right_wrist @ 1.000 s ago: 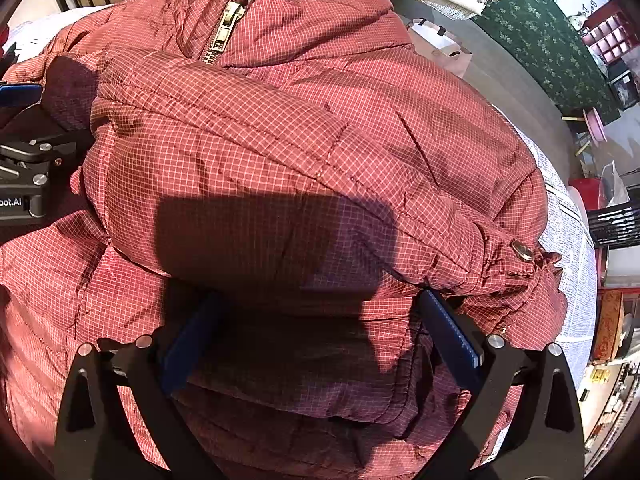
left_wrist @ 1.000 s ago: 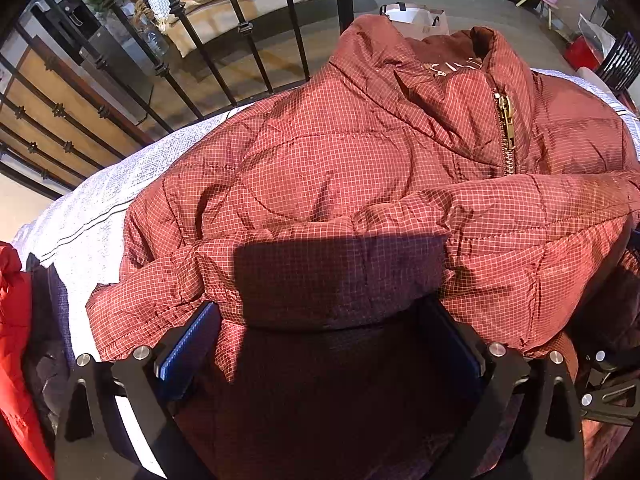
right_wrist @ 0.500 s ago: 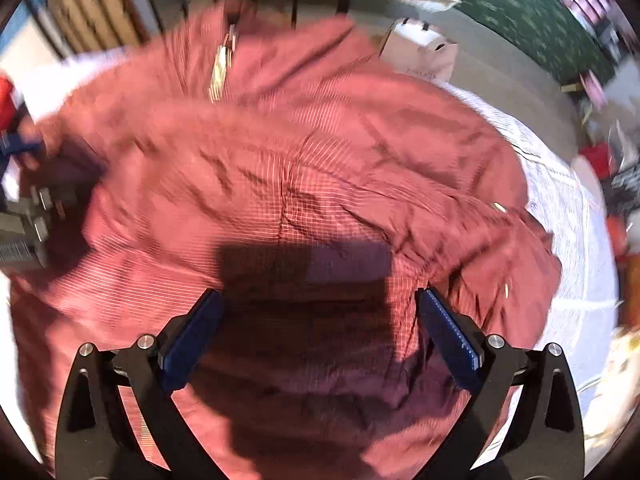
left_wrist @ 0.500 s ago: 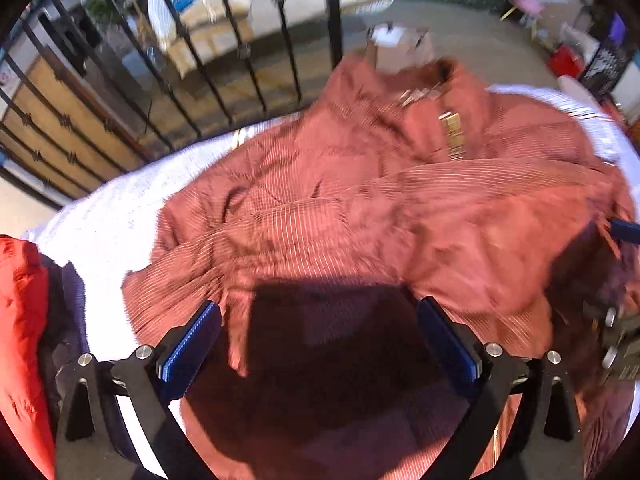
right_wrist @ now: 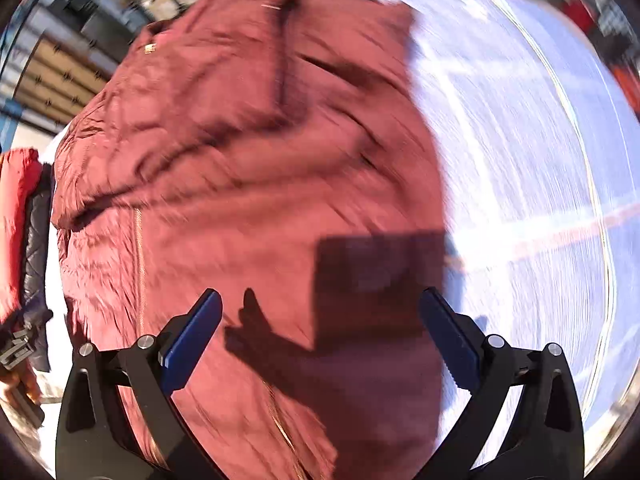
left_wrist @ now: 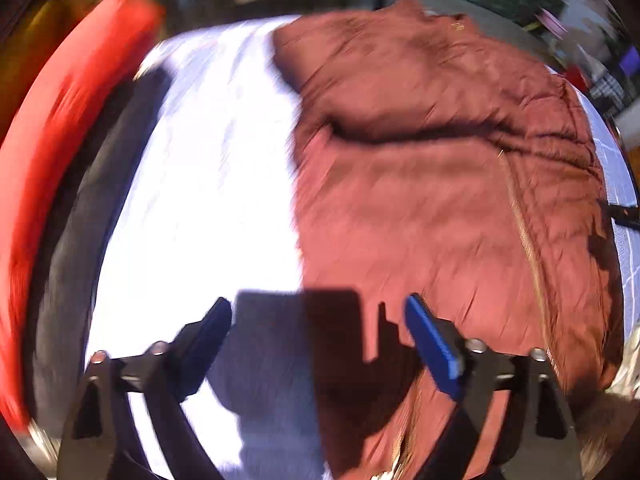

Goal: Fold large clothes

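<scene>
Blurred red jacket (left_wrist: 440,200) lies on a white sheet (left_wrist: 208,200). Left gripper (left_wrist: 320,320) closing, empty, over its left edge; right gripper (right_wrist: 320,316) spread, empty.

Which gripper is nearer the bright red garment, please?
Left: left gripper, jaws closing empty, is at the jacket's edge facing the red garment; right gripper is across the jacket.

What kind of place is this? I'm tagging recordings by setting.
Probably a home or shop floor: a maroon puffer jacket lies on a white cloth-covered surface, with red and dark garments stacked beside it. The background is too blurred to say more.
</scene>
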Motion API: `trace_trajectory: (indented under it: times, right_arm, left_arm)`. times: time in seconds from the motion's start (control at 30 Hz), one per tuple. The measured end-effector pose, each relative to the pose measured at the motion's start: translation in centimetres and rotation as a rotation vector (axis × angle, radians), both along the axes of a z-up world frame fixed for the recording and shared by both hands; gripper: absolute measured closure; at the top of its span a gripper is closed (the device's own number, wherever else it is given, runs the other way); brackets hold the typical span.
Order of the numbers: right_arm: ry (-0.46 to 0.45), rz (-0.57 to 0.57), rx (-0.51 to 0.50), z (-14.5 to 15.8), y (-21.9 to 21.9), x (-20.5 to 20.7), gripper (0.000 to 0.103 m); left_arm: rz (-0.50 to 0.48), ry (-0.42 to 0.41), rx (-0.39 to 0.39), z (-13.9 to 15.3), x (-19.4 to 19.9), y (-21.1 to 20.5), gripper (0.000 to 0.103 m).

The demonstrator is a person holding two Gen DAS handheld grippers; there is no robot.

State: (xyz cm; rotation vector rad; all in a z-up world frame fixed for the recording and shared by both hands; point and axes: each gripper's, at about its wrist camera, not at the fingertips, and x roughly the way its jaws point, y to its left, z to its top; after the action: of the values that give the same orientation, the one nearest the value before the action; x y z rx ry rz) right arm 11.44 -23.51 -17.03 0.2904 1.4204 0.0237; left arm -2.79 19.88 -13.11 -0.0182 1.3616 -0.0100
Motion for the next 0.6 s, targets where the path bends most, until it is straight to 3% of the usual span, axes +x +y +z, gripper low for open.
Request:
trace_trajectory:
  times: [0.33,0.4,0.6]
  right_arm:
    - [0.094,-0.070,0.195,-1.3,-7.5,-8.5,0.006]
    - [0.132,-0.108,0.238,-2.1,-8.3,-10.4,0.006]
    - [0.214,-0.127,0.333,-4.2,-7.2,-15.5,0.019]
  left_arm:
    - [0.181,0.094,-0.230,-1.8,-7.9,3.5,0.028]
    - [0.189,0.118,-0.275,-2.6,-9.0,3.0,0.028]
    - [0.155,0.186,-0.310,-4.9,-11.9,0.5,0.028]
